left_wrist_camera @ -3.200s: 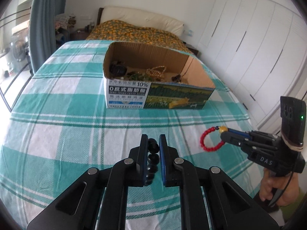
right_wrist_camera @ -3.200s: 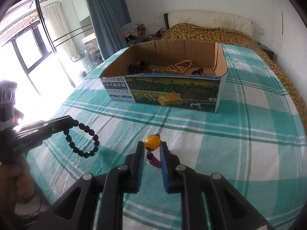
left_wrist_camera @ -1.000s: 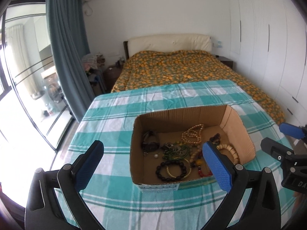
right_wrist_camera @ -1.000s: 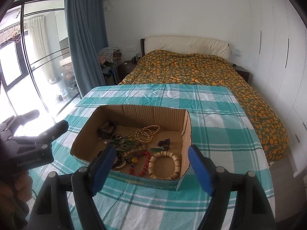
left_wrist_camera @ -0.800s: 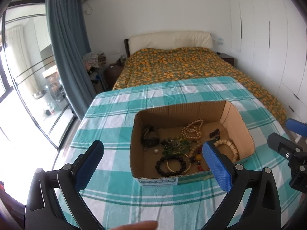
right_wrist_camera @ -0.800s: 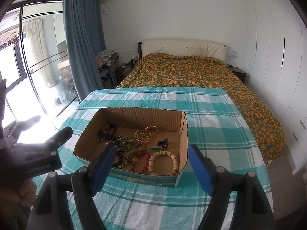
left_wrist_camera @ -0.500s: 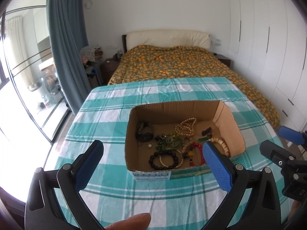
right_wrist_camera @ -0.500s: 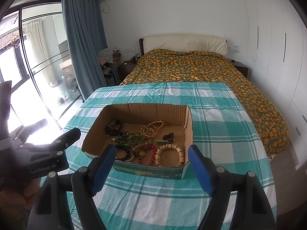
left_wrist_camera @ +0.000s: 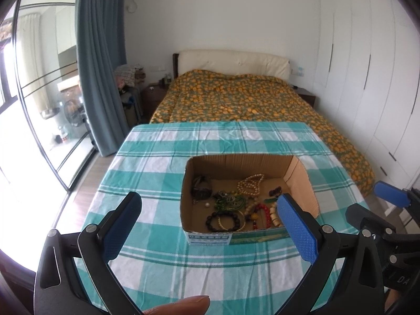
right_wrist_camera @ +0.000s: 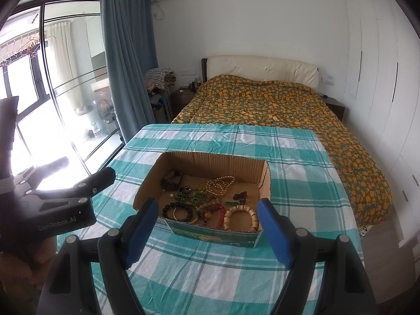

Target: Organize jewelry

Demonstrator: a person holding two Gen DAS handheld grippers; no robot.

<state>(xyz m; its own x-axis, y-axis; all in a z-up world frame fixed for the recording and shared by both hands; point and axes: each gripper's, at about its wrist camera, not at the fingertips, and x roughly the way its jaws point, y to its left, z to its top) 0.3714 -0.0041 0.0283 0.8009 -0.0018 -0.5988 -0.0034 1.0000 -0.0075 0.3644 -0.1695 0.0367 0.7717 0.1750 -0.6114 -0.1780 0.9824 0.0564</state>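
Jewelry [left_wrist_camera: 237, 206] lies loose in an open cardboard box [left_wrist_camera: 302, 181] on the teal checked tablecloth [left_wrist_camera: 157, 162]. Left wrist view: the left gripper [left_wrist_camera: 207, 206] hangs above the near side of the table, jaws spread wide and empty; the box sits just beyond, between the blue pads [left_wrist_camera: 296, 229]. The right gripper [left_wrist_camera: 372, 210] shows at the right edge, also parted. Right wrist view: the right gripper [right_wrist_camera: 208, 208] stands wide apart with nothing held, the box [right_wrist_camera: 147, 191] just beyond its tips. Black bead bracelet [right_wrist_camera: 179, 212], red bracelet [right_wrist_camera: 220, 214] and cream bracelet [right_wrist_camera: 241, 216] rest along the near wall, pearls [right_wrist_camera: 220, 182] farther in. The left gripper [right_wrist_camera: 86, 174] shows at left.

Bright daylight, window [right_wrist_camera: 39, 131] glare blown out, fisheye-warped edges
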